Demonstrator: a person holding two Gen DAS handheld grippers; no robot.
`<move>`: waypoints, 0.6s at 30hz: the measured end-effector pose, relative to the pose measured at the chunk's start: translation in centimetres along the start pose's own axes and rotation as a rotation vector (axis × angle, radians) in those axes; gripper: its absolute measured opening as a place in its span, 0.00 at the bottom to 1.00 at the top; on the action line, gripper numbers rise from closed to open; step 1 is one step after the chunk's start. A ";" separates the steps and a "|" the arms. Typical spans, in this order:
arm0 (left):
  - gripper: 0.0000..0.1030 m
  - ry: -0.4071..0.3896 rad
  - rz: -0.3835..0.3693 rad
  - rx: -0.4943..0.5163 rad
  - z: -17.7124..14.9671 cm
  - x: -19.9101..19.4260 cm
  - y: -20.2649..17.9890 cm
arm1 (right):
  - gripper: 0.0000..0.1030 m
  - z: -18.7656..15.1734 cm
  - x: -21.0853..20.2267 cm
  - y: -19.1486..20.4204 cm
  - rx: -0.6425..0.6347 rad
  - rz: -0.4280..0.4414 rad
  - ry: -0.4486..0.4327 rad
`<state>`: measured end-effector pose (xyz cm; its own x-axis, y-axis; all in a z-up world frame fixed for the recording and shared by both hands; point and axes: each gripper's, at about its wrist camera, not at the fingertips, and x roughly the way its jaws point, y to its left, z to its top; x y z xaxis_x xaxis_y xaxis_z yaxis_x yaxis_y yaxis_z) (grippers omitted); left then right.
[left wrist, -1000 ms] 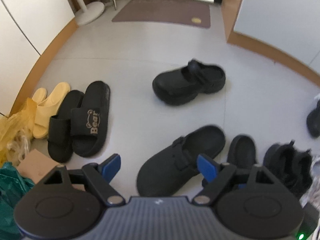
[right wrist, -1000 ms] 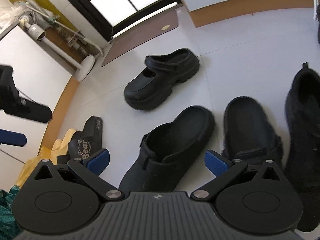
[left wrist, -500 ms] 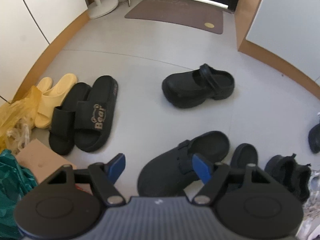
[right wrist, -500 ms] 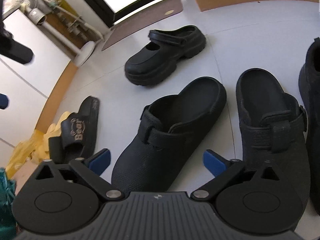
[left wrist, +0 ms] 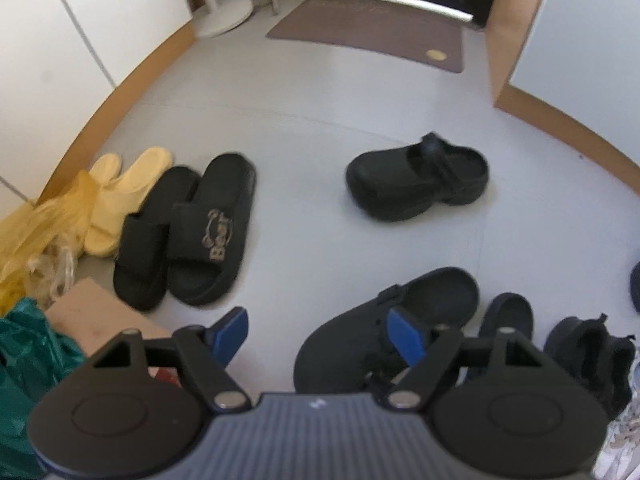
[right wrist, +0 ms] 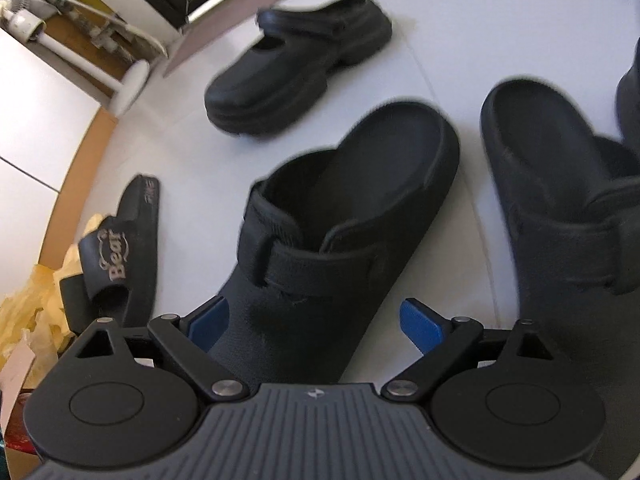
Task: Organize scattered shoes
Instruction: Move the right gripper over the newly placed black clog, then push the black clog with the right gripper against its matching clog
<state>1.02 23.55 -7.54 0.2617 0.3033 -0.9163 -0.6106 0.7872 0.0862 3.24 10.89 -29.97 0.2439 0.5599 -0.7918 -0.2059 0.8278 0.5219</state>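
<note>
right gripper (right wrist: 314,322) low over the nearest black clog (right wrist: 336,232), jaws wide, toe end of the clog sitting between the blue pads (right wrist: 420,322) but neither pad pressing on it (small gap visible on the right side; left pad sits just beside the upper, contact unclear); nothing held; left gripper (left wrist: 320,334) also wide apart and empty, pointing down at bare grey floor (left wrist: 304,128) just left of that same clog (left wrist: 384,328); second matching clog (right wrist: 560,208) lies just right of the first, heel opening facing away from the camera, the two close but apart; chunky black strap clog (right wrist: 298,68) further out on open floor, on its own, toe toward the left; pair of black "Bear" slides (left wrist: 192,232) side by side near the left wall, pale yellow slippers (left wrist: 124,196) touching them on the wall side; yellow plastic bag (left wrist: 36,232) and a cardboard box (left wrist: 96,320) at bottom left of the left wrist view, teal bag (left wrist: 28,360) beside the box; black sneaker (left wrist: 592,352) at far right, just past the second clog; brown doormat (left wrist: 372,36) at the doorway far back; both views slightly blurred.
</note>
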 end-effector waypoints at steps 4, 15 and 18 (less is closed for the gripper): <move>0.77 -0.016 0.029 -0.013 0.2 0.0 0.6 | 0.90 0.0 0.9 -0.2 -0.010 0.020 0.002; 0.77 -0.014 0.018 0.019 0.0 -0.2 -0.2 | 0.60 0.9 -1.0 0.0 -0.170 0.040 0.018; 0.77 -0.013 0.016 0.026 0.0 -0.2 -0.6 | 0.54 1.1 -1.8 0.0 -0.203 -0.005 0.006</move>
<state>1.31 22.98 -7.37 0.2617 0.3229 -0.9095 -0.5951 0.7959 0.1113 3.80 9.85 -28.21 0.2400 0.5554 -0.7962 -0.3920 0.8058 0.4439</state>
